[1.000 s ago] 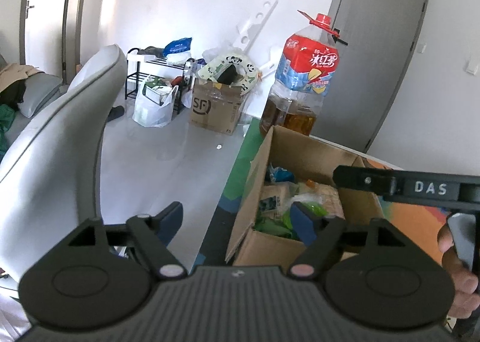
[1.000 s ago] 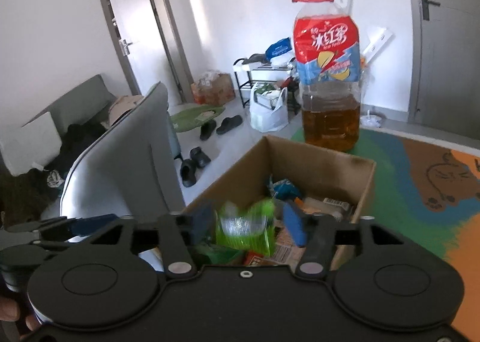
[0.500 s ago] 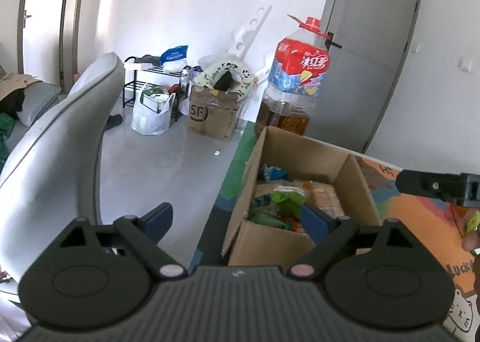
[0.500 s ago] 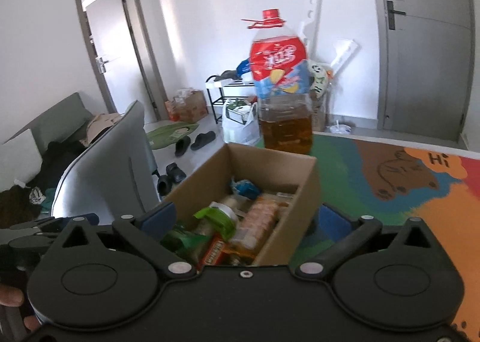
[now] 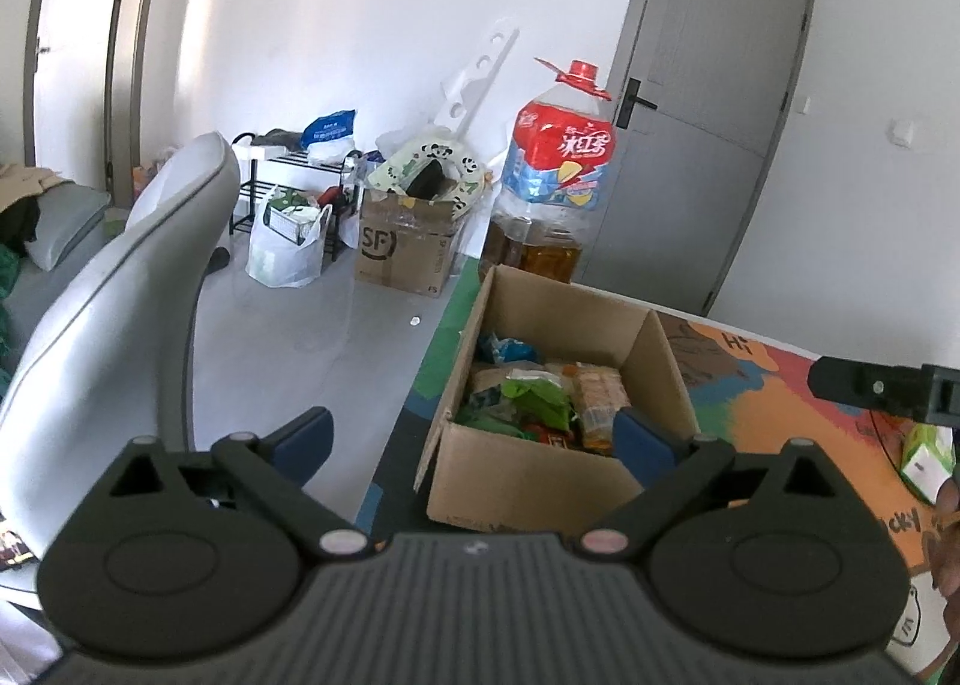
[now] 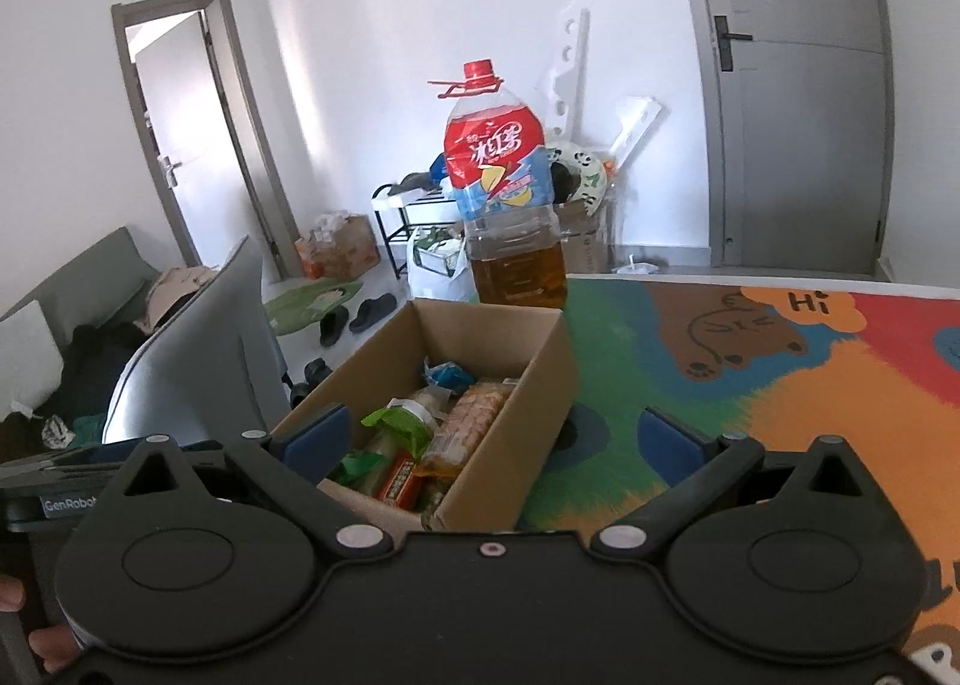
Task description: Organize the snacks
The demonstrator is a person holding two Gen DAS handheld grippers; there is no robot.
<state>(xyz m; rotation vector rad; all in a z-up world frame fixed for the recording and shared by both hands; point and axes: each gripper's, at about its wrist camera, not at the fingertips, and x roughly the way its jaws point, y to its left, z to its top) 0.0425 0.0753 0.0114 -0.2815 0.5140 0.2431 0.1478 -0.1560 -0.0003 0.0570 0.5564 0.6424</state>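
Right gripper [image 6: 489, 439] released green packet [image 6: 399, 425] into box [image 6: 528, 379], fingers spread

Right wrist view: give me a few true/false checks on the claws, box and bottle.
1. The right claw is open and holds nothing. True.
2. The box is empty. False: snack packs fill it.
3. The bottle stands upright behind the box. True.
4. The bottle's cap is blue. False: it is red.
5. The left claw grips a green pack. False: it is open and holds nothing.
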